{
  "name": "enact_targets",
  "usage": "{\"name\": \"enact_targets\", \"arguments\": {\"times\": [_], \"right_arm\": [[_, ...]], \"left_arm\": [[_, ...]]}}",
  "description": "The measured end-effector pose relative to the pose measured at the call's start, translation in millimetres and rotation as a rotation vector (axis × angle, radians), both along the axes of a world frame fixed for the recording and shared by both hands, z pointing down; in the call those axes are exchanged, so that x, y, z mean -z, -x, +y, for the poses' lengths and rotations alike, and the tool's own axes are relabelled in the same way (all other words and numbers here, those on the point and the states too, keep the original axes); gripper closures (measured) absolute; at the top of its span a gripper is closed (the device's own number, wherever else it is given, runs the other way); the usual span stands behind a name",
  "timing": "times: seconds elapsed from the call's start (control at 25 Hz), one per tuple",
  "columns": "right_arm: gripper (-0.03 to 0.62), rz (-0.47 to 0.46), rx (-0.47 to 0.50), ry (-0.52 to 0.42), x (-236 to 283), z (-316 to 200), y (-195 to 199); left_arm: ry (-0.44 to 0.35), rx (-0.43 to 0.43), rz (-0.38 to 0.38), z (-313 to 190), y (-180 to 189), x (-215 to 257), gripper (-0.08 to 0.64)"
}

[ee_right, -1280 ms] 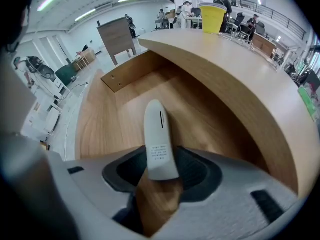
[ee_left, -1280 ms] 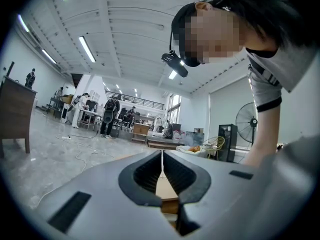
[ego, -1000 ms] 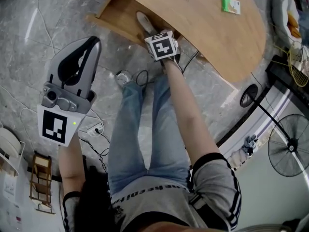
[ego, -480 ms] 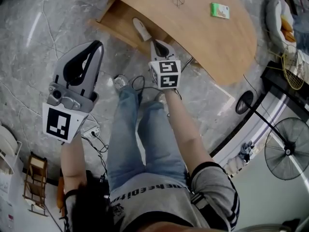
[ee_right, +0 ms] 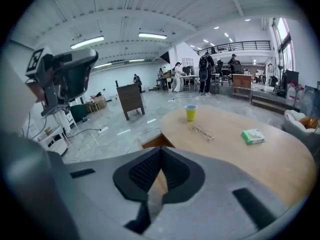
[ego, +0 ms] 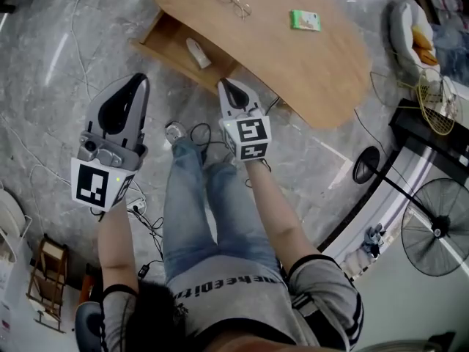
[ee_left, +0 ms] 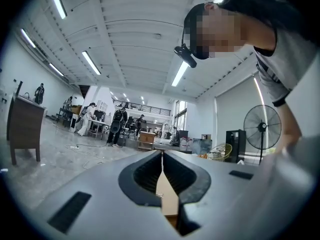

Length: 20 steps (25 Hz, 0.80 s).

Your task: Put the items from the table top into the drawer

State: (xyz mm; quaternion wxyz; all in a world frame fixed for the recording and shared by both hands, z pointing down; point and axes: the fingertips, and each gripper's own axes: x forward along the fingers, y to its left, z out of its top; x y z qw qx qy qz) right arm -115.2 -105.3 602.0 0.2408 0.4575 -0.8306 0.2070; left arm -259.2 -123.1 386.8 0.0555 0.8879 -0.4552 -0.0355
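White item (ego: 196, 53) in drawer (ego: 170, 38), clear of right gripper (ego: 226, 86) closed jaws.

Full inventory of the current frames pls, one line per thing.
table: 1, light wood, ahead of the person
drawer: 1, wood, open under the table's near edge
pale object: 1, whitish, in the drawer
glasses: 1, thin-framed, on the table
packet: 1, green, on the table, right of the glasses
cup: 1, yellow, table's far end
fan: 1, black, floor at right
left tongs: 1, grey, shut, empty, over the floor
right tongs: 1, grey, shut, empty, beside the drawer
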Motion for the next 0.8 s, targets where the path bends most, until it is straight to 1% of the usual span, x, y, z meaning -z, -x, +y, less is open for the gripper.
{"name": "enact_targets", "arguments": {"times": [0.4,0.8], "right_arm": [[0.589,-0.052,0.060,-0.107,104.9,35.3,-20.6],[0.591,-0.124,0.065,-0.206,212.4,64.2,-49.5]], "left_arm": [[-0.026,0.031,-0.023,46.7,-33.8,67.4,0.549],[-0.077,0.080,-0.023,87.3,-56.6,144.1,0.549]]}}
